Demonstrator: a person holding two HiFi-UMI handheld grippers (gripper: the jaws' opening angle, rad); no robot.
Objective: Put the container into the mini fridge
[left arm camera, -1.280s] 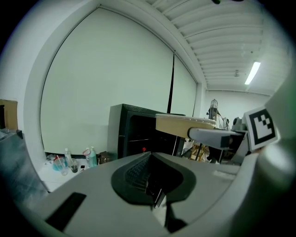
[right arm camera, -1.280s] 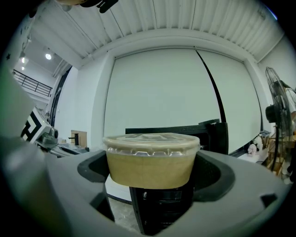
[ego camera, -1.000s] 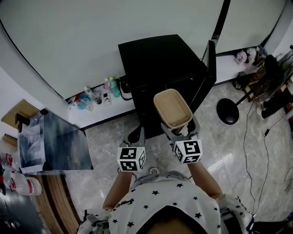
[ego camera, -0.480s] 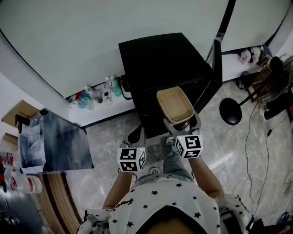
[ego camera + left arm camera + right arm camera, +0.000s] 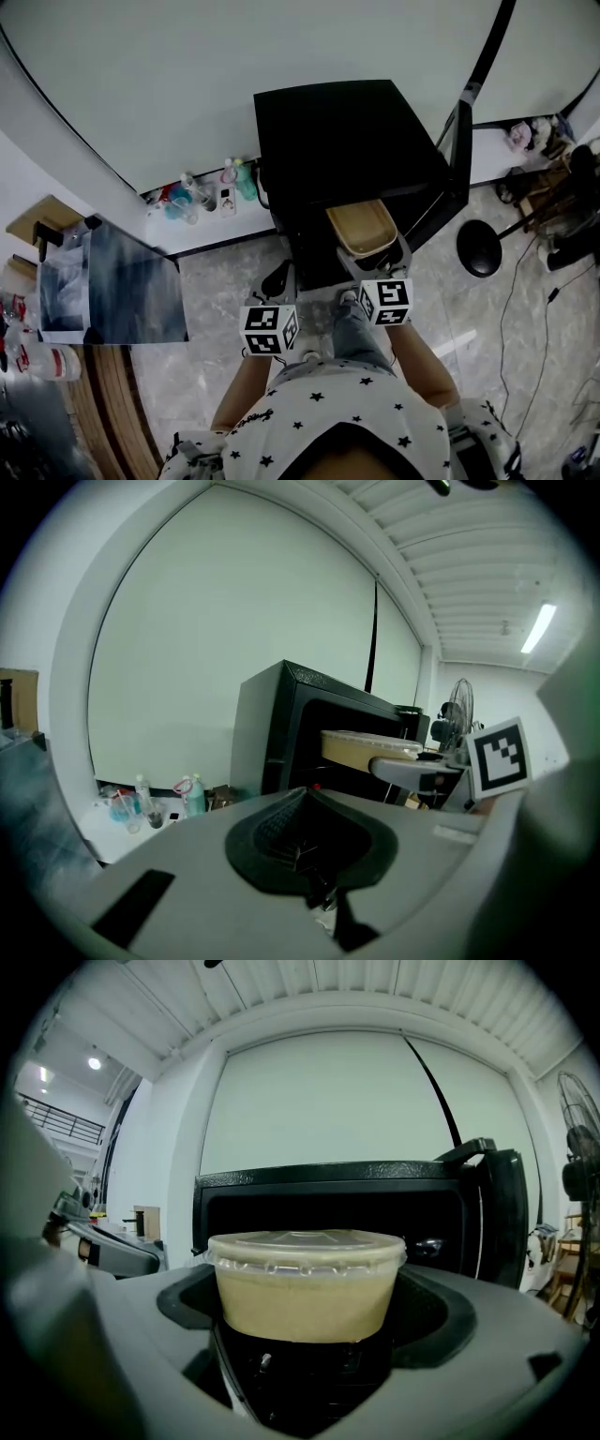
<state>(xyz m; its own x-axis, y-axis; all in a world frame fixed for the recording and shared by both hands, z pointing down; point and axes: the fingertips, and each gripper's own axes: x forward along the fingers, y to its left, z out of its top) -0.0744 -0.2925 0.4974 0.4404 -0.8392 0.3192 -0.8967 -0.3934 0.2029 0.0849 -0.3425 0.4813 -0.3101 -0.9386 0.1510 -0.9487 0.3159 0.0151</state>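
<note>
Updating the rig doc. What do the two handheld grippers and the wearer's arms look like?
The left gripper and right gripper are matte grey, their fingers lined with black textured pads. Each carries a white cube with black square markers. No cables show. The person wears a light short-sleeved top printed with small dark stars.

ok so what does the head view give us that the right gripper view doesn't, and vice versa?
Head view only: the bottles along the wall, the person's star-print shirt, the top of the mini fridge. Right gripper view only: the container side-on with its clear lid, and the dark fridge opening straight behind it. Both: the right gripper shut on the container, and the fridge door open.
</note>
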